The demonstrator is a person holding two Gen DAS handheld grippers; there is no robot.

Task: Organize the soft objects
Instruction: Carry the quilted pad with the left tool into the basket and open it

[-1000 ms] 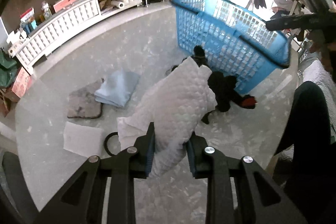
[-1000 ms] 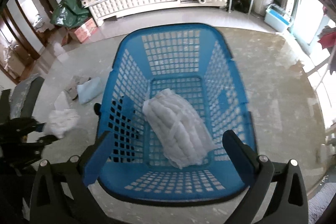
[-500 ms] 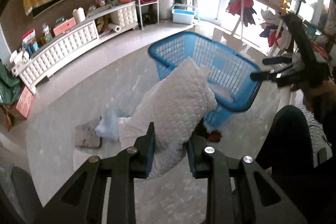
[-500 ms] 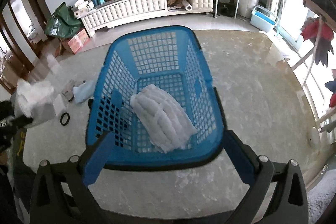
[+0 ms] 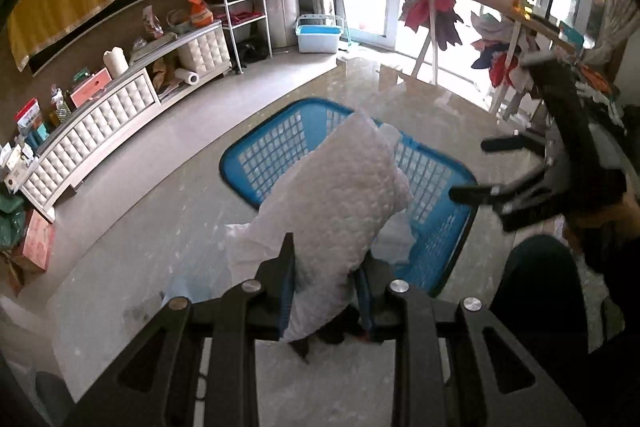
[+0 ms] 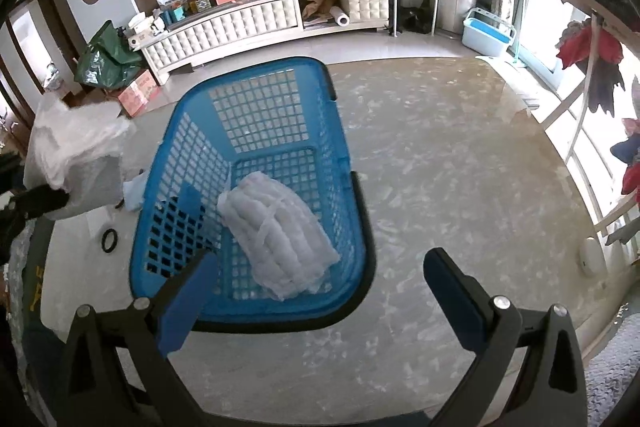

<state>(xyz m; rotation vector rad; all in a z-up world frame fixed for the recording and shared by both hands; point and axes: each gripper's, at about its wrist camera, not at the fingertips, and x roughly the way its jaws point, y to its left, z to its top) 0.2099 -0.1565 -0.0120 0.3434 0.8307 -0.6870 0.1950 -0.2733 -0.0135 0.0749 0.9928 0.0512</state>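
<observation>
Left tool [image 5: 325,281] | white pillow [image 5: 336,203] gripped | risen over blue basket [image 5: 436,251], seemingly

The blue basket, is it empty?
No, the right wrist view shows a white padded bundle lying on the floor of the blue basket.

We have two cameras, one on each gripper, both looking down and forward along the fingers. Our left one sits close behind a white pillow [image 5: 336,211], with the blue basket [image 5: 444,227] past it at 1 o'clock. Our right one looks down into that same basket [image 6: 256,311] from near. Both see the long white cabinet [image 5: 92,123] far off.
</observation>
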